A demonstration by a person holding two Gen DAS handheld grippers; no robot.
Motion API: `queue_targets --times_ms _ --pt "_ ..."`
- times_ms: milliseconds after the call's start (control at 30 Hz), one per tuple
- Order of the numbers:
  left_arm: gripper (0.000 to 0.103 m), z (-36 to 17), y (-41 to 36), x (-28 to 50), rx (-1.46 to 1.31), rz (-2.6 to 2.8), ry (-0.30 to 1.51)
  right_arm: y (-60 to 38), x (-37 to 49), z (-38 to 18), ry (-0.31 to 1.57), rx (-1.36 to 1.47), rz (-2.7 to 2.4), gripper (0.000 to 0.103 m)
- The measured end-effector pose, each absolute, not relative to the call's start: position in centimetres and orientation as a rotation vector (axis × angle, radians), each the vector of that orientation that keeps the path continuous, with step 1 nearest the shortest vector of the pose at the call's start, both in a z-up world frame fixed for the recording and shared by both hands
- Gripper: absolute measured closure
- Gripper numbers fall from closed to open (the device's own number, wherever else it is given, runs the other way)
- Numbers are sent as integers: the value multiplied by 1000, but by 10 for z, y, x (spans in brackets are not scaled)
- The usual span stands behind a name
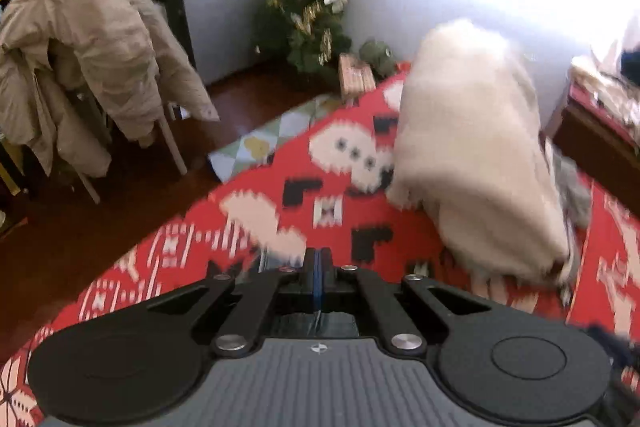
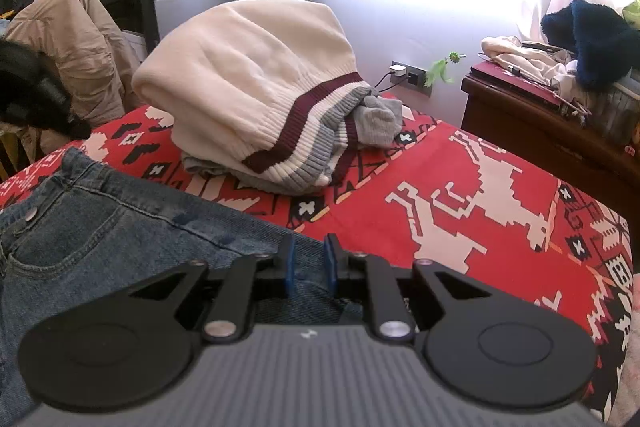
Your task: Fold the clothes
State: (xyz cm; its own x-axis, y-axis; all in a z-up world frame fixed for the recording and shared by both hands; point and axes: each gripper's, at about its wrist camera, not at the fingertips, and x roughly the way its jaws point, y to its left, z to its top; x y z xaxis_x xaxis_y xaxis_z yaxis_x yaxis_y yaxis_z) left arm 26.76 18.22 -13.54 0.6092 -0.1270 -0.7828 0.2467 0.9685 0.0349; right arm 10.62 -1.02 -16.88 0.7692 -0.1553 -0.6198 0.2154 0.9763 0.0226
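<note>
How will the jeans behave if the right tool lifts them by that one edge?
Probably floppy: the jeans lie flat and creased on the red blanket, so anything beyond the right tool should sag. Likely heavyish for their size: the denim looks thick, with stitched seams and rivets. Slipping seems unlikely, since the weave looks coarse against the blue pads.

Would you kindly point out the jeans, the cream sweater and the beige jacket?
jeans [image 2: 120, 227], right wrist view, on the denim beside the pocket.
cream sweater [image 2: 248, 67], right wrist view, on its plain body.
beige jacket [image 1: 92, 39], left wrist view, on its draped back.
</note>
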Motion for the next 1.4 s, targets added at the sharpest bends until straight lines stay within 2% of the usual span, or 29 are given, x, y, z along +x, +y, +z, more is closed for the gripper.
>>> queue_targets --times_ms 167,500,733,967,1100,1400 --pt "103 -154 196 281 117 -116 882 -12 106 -169 661 92 -190 86" --pt "103 -151 194 304 141 -66 886 -6 103 -171 646 51 -194 86" --pt "103 -132 205 286 76 -88 855 -7 104 -171 647 55 -187 86" --pt "103 -138 207 270 12 -159 899 -8 104 -172 642 54 -183 85" --pt "103 -153 201 278 20 -138 897 -9 104 -172 641 53 -181 85" --pt "102 -150 199 300 6 -100 881 -5 102 -173 627 30 -185 85"
